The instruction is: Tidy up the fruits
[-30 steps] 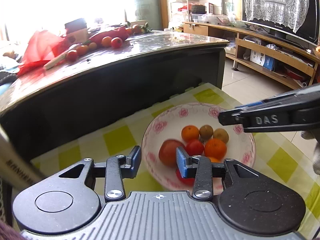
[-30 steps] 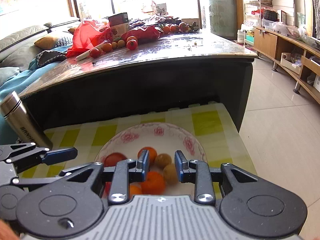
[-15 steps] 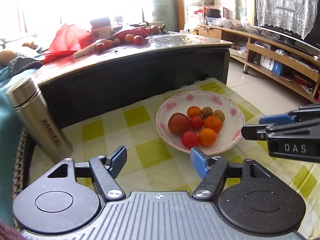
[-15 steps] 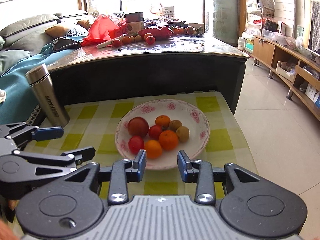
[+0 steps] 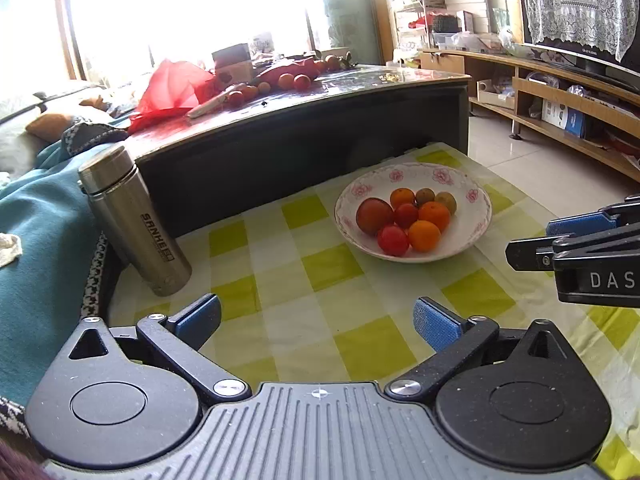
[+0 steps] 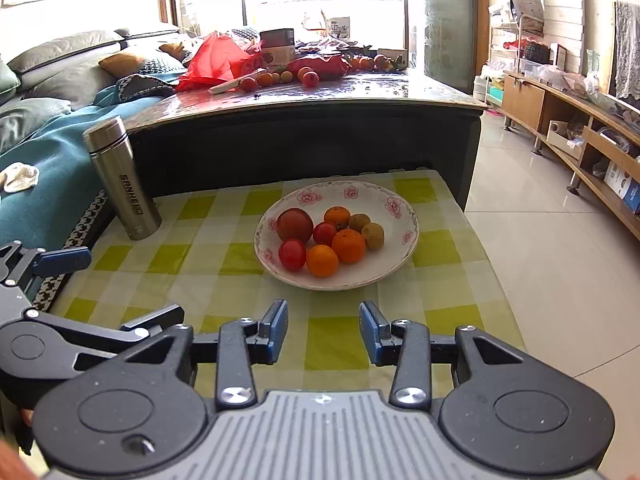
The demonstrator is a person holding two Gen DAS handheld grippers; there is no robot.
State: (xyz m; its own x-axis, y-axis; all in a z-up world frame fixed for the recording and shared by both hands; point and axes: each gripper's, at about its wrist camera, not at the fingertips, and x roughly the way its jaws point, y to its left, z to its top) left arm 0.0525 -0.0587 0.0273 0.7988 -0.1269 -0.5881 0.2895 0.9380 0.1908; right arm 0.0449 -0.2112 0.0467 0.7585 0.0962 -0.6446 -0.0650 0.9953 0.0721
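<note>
Fruits, red, orange and brown, are heaped in a white floral-rimmed ceramic bowl [image 6: 404,216] set on the yellow-and-white checked cloth [image 6: 240,260] of the low counter. Left tongs [image 5: 316,318] are held spread wide and empty above the cloth, near the bowl. Right tongs [image 6: 323,330] are likewise parted, gripping nothing. A steel flask [image 6: 120,180] is stood left of the bowl.

fruit [image 6: 320,240] in bowl [image 6: 394,268] on cloth [image 6: 208,256], flask [image 6: 120,180] left, table [image 6: 304,128] behind
</note>
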